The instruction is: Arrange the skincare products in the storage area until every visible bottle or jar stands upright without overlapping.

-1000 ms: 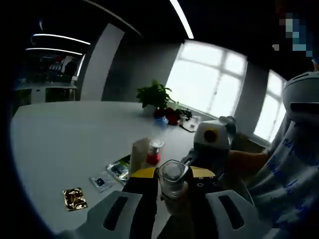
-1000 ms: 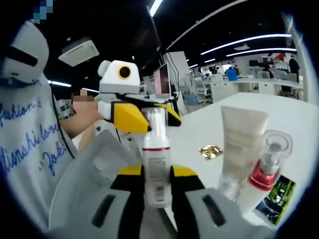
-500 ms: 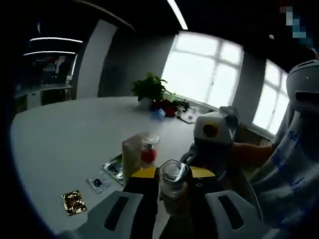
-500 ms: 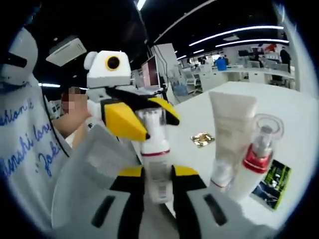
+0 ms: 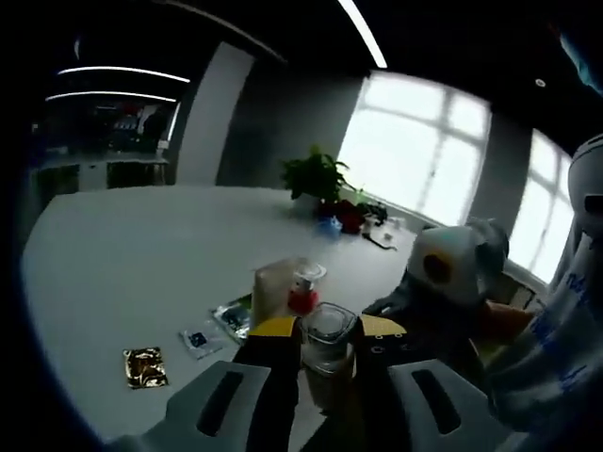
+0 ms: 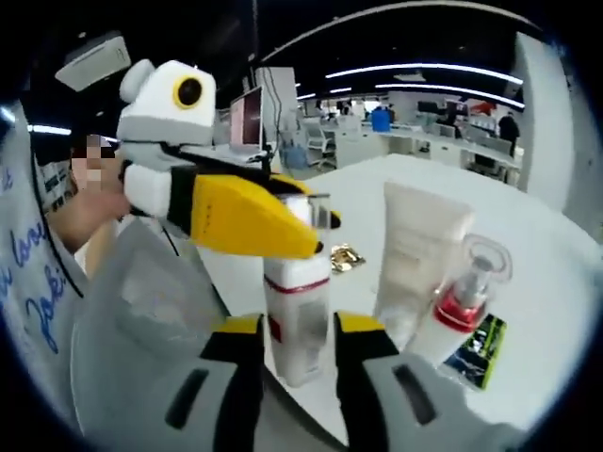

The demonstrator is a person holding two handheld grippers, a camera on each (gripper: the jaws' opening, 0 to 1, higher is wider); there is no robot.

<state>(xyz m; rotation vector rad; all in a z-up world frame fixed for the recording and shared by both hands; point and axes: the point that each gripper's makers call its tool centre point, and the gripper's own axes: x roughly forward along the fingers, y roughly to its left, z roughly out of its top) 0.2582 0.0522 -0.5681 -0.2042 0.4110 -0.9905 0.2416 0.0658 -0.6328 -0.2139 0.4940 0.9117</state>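
Now both grippers meet on one white pump bottle with a red band and a clear cap (image 6: 297, 311), standing upright near the edge of the white surface (image 5: 122, 264). In the right gripper view, the right gripper (image 6: 297, 325) has its yellow-tipped fingers (image 6: 237, 328) clenched on the bottle's lower body, while the left gripper (image 6: 301, 221) reaches in from the left with its yellow fingers closed around the bottle's clear cap. In the left gripper view the same clear cap (image 5: 330, 325) sits clamped between that gripper's yellow tips, and the right gripper's white housing with a yellow ring (image 5: 452, 268) shows just beyond.

Just beside the bottle stands a cream squeeze tube (image 6: 415, 254), upright on its cap, and next to it a small clear-capped sprayer with a red collar (image 6: 466, 292), also upright. Flat on the surface lie a dark green sachet (image 6: 476, 344), a small pale sachet (image 5: 200, 339) and a gold foil sachet (image 5: 143, 367), all apart from each other. Farther back a potted green plant (image 5: 316, 174) sits near the window.
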